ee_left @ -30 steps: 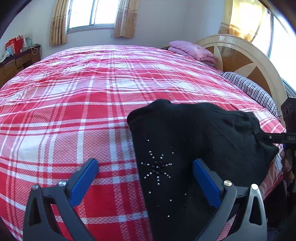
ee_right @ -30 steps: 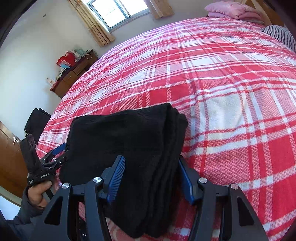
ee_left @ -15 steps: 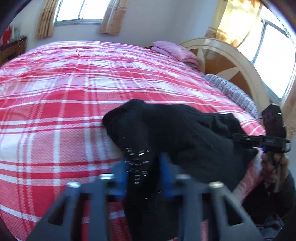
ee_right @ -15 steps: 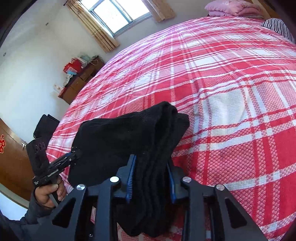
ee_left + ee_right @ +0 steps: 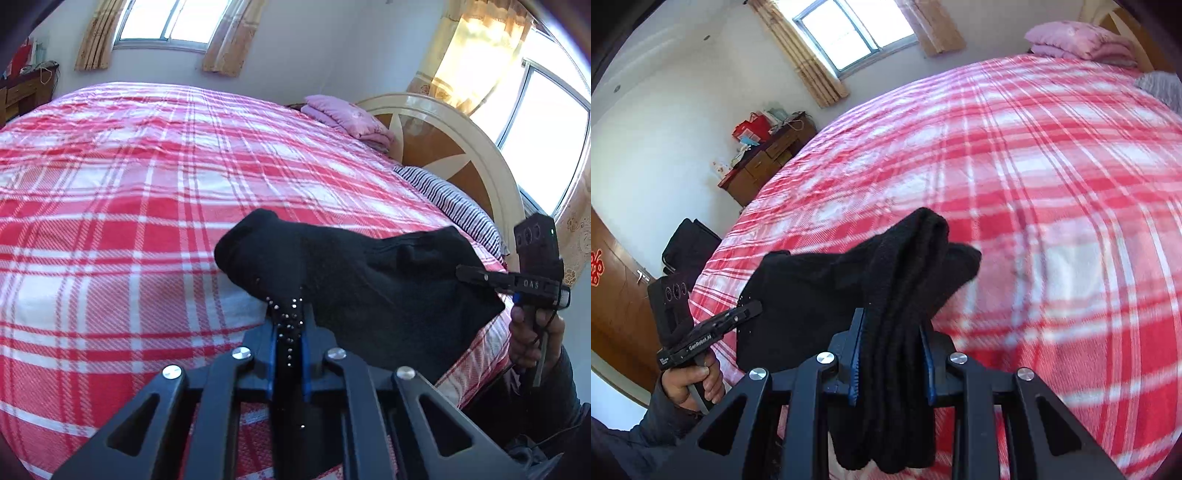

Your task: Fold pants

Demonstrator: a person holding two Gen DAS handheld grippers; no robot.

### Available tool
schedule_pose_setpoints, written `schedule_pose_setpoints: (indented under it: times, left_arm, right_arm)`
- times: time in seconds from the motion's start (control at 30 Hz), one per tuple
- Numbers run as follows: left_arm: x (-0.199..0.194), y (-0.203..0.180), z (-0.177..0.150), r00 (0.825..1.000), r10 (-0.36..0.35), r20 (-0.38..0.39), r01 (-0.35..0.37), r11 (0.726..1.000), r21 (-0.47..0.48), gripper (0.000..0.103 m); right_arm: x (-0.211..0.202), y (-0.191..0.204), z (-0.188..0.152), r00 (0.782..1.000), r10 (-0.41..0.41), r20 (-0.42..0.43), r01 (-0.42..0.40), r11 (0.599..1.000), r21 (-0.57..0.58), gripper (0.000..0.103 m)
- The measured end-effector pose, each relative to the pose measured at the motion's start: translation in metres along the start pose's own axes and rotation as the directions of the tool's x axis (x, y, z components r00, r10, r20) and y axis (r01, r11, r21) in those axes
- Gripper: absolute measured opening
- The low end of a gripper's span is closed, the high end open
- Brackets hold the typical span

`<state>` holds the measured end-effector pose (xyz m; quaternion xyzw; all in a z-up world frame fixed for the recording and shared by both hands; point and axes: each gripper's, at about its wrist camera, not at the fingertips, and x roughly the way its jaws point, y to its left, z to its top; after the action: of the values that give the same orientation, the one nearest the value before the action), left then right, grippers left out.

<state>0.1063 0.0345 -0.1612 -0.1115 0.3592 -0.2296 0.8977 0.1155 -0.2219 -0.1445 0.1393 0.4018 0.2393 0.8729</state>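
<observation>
The black pants [image 5: 354, 280] lay bunched at the bed's [image 5: 110, 206] six-o'clock edge. The left hand-held gripper [image 5: 288, 343] pinched the studded part; the right hand-held gripper [image 5: 892, 354] was closing on a thick fold. Layers could slip out when lifted. A second earlier both were spread.

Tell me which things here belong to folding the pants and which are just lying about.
In the job: black pants, left gripper, right gripper, plaid bedspread as work surface.
Lying about: pink folded quilt, striped pillow, wooden dresser, black bag.
</observation>
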Motion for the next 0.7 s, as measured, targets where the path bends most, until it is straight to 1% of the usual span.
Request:
schedule_pose_setpoints:
  times: [0.07, 0.13, 0.2, 0.33, 0.43, 0.5, 0.57, 0.67, 0.7]
  left_arm:
    - [-0.005, 0.003, 0.006, 1.0, 0.01, 0.011, -0.01, 1.0, 0.004, 0.011]
    - [-0.011, 0.009, 0.012, 0.999, 0.035, 0.025, -0.035, 0.999, 0.008, 0.011]
    - [-0.02, 0.02, 0.02, 0.996, 0.071, 0.046, -0.071, 0.997, 0.001, 0.011]
    - [-0.04, 0.053, 0.036, 0.984, 0.158, 0.088, -0.156, 0.987, -0.024, 0.011]
    - [-0.062, 0.086, 0.044, 0.963, 0.239, 0.12, -0.234, 0.97, -0.061, 0.011]
    - [-0.078, 0.112, 0.046, 0.943, 0.304, 0.133, -0.293, 0.952, -0.093, 0.011]
    - [-0.089, 0.134, 0.042, 0.923, 0.36, 0.134, -0.344, 0.931, -0.125, 0.011]
    - [-0.098, 0.164, 0.03, 0.896, 0.428, 0.115, -0.408, 0.898, -0.166, 0.011]
    - [-0.097, 0.17, 0.024, 0.892, 0.442, 0.098, -0.422, 0.89, -0.172, 0.011]
  right_arm:
    - [0.007, 0.01, 0.016, 1.0, 0.01, 0.0, -0.01, 1.0, -0.025, 0.027]
    - [0.019, 0.025, 0.035, 1.0, 0.023, -0.004, -0.023, 0.998, -0.055, 0.027]
    - [0.035, 0.041, 0.053, 0.999, 0.041, -0.01, -0.041, 0.996, -0.085, 0.027]
    - [0.082, 0.081, 0.089, 0.995, 0.093, -0.036, -0.098, 0.985, -0.144, 0.027]
    - [0.124, 0.113, 0.109, 0.987, 0.147, -0.061, -0.156, 0.973, -0.169, 0.027]
    - [0.152, 0.136, 0.114, 0.982, 0.172, -0.077, -0.184, 0.963, -0.194, 0.027]
    - [0.186, 0.16, 0.117, 0.976, 0.189, -0.11, -0.209, 0.953, -0.218, 0.027]
    - [0.228, 0.189, 0.112, 0.97, 0.181, -0.161, -0.218, 0.941, -0.259, 0.027]
    - [0.245, 0.195, 0.109, 0.968, 0.166, -0.187, -0.212, 0.941, -0.263, 0.027]
